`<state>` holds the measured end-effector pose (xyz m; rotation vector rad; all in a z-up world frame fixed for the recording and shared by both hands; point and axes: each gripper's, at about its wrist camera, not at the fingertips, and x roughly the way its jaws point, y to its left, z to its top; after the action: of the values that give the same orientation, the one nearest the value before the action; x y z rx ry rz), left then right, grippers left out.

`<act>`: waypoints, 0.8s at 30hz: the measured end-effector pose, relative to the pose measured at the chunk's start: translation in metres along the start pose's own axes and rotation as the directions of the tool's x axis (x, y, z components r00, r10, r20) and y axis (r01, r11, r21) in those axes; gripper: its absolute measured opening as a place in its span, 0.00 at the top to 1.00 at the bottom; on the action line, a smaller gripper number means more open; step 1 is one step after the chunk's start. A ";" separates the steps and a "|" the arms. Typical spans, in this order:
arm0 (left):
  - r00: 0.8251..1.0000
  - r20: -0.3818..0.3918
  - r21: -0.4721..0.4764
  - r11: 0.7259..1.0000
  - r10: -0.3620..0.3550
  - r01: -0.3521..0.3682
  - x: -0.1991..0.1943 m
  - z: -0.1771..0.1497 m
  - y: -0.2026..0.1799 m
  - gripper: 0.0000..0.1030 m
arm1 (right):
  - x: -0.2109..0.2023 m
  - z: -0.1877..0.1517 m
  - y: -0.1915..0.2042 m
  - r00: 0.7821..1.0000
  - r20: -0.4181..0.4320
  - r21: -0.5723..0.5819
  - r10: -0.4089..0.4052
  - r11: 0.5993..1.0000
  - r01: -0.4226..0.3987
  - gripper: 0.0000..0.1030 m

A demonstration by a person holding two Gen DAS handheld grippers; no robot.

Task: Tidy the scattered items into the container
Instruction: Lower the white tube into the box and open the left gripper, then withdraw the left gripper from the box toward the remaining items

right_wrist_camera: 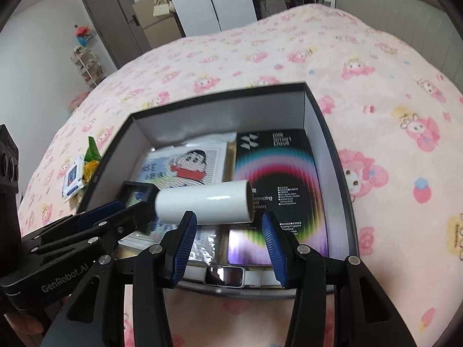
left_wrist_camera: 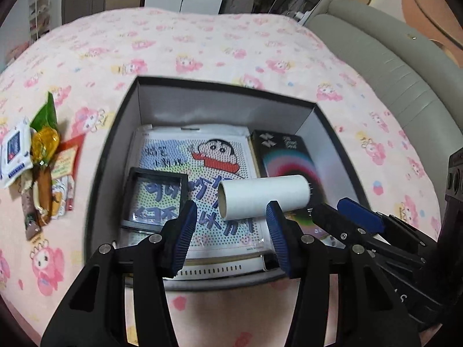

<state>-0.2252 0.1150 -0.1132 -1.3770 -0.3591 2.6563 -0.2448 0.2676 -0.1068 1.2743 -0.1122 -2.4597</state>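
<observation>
A black box (left_wrist_camera: 115,133) with a white inside stands open on the pink bedspread. In it lie a cartoon pegboard packet (left_wrist_camera: 185,150), a black rainbow-print carton (left_wrist_camera: 285,156), a small black frame (left_wrist_camera: 156,199) and a white roll (left_wrist_camera: 263,196). The roll (right_wrist_camera: 202,202) rests across the packet and the carton. My left gripper (left_wrist_camera: 231,205) hovers over the box's near edge, open, with its pads clear of the roll. Close beside it, my right gripper (right_wrist_camera: 228,215) is also open, with nothing pressed between its pads. A pile of snack packets (left_wrist_camera: 43,159) lies on the bedspread left of the box.
The bedspread (left_wrist_camera: 202,46) stretches far beyond the box. A grey padded headboard (left_wrist_camera: 390,66) runs along the right. The pile of snack packets (right_wrist_camera: 76,173) peeks out past the box's left wall. Wardrobes and a shelf stand at the back of the room.
</observation>
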 end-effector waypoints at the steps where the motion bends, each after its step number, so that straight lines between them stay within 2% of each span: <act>1: 1.000 0.009 0.014 1.000 0.001 -0.001 -0.006 0.000 -0.002 0.52 | -0.005 -0.001 0.001 1.000 0.010 0.001 0.002 1.000 -0.002 0.58; 6: 0.999 0.042 0.060 0.998 -0.002 -0.001 -0.032 -0.005 -0.005 0.52 | -0.031 -0.011 0.011 0.999 0.045 0.008 0.006 1.000 -0.006 0.58; 17: 0.996 0.087 0.065 0.997 -0.037 0.031 -0.088 -0.025 0.012 0.52 | -0.075 -0.031 0.049 0.996 0.087 0.031 0.031 0.999 -0.034 0.58; 24: 0.993 0.115 0.068 0.997 -0.040 0.032 -0.125 -0.046 0.033 0.52 | -0.099 -0.046 0.086 0.995 0.094 -0.010 0.021 1.000 -0.020 0.58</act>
<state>-0.1157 0.0623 -0.0491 -1.1894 -0.3022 2.6999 -0.1314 0.2274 -0.0373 1.1476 -0.1378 -2.5003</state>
